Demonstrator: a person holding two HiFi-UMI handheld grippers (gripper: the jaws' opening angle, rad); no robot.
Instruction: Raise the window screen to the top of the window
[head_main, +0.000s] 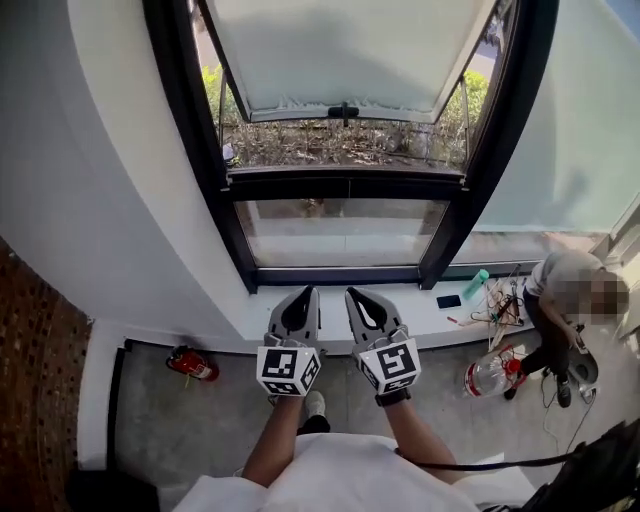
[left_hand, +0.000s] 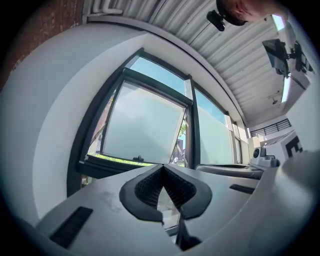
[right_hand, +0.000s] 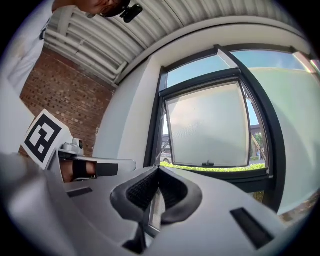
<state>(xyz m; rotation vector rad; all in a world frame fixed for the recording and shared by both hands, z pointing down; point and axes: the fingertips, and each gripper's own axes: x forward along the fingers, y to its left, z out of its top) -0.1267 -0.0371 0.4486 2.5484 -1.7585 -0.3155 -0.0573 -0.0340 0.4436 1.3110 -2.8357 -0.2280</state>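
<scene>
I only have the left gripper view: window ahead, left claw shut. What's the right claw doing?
Observer: The right claw is shut too, with nothing between its jaws.
Operator: Is anything lying on the ledge under the window?
Observer: Yes. At the right end of the sill lie a phone and a teal container.
Operator: Anyone close by?
Observer: A person crouches on the floor to your right, beside a clear plastic bottle.
</scene>
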